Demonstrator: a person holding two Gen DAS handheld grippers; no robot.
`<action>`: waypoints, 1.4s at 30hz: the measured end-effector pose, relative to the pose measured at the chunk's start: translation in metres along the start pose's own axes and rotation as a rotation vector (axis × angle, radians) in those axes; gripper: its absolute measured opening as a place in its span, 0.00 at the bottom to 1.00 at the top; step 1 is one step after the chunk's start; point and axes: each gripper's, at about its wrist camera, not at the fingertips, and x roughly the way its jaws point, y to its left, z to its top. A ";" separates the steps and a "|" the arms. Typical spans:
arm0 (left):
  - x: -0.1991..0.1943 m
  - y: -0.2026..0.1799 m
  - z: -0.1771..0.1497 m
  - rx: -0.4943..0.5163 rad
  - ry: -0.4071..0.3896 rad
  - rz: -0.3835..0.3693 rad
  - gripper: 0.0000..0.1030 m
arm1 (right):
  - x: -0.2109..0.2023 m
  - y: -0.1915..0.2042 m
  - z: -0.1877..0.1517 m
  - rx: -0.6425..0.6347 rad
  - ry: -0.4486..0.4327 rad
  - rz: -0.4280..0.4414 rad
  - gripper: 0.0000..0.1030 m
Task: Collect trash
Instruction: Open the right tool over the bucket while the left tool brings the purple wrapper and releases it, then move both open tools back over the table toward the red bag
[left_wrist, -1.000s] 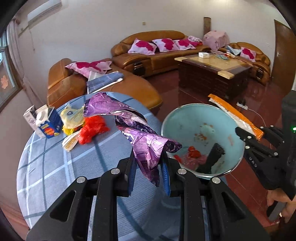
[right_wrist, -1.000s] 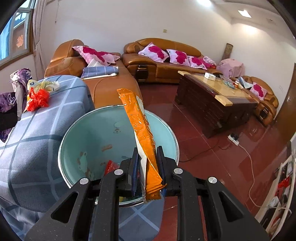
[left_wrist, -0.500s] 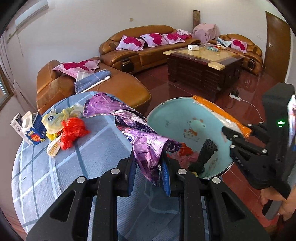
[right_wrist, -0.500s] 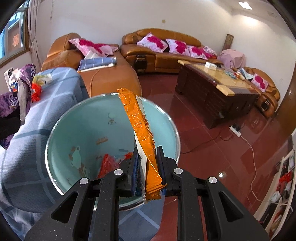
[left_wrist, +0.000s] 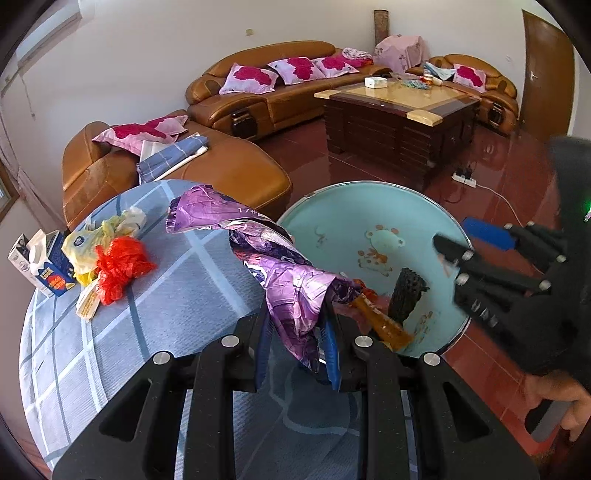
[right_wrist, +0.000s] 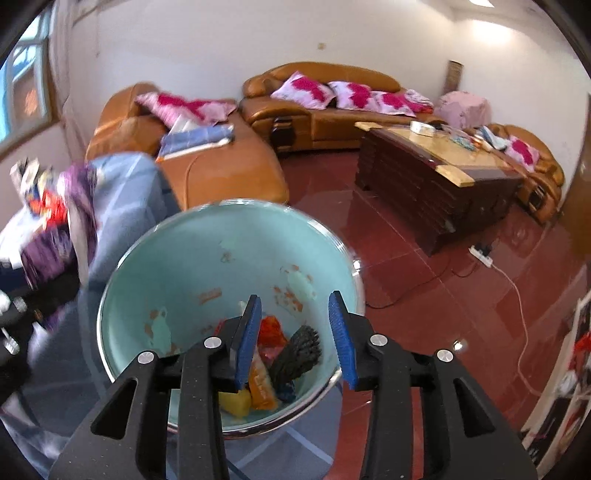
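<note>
My left gripper (left_wrist: 297, 343) is shut on a crumpled purple foil wrapper (left_wrist: 280, 266) and holds it beside the rim of a light blue basin (left_wrist: 369, 206) at the table's edge. My right gripper (right_wrist: 295, 339) is open and empty above the basin (right_wrist: 177, 266). The orange wrapper (right_wrist: 260, 380) lies in the basin with red scraps and a black mesh piece (right_wrist: 299, 354). In the left wrist view the orange wrapper (left_wrist: 384, 325) lies by the black piece (left_wrist: 406, 295), and the right gripper (left_wrist: 476, 247) hovers over the basin's right rim.
On the blue checked tablecloth (left_wrist: 166, 302) lie a red plastic bag (left_wrist: 122, 262), a yellow bag (left_wrist: 88, 240) and a small blue carton (left_wrist: 40, 262). Brown leather sofas (left_wrist: 229, 173) and a dark coffee table (left_wrist: 399, 118) stand beyond, on a red tiled floor.
My right gripper opened and let go of the orange wrapper, which dropped into the basin. My left gripper still holds the purple wrapper and has moved slightly toward the basin.
</note>
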 end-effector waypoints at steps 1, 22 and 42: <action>0.001 -0.002 0.001 0.005 0.000 -0.003 0.24 | -0.003 -0.004 0.002 0.021 -0.011 -0.010 0.37; 0.006 -0.026 0.018 0.006 -0.002 0.027 0.69 | -0.019 -0.056 0.003 0.272 -0.073 -0.095 0.54; -0.015 0.055 -0.005 -0.214 0.014 0.142 0.76 | -0.037 -0.012 0.005 0.166 -0.122 -0.019 0.68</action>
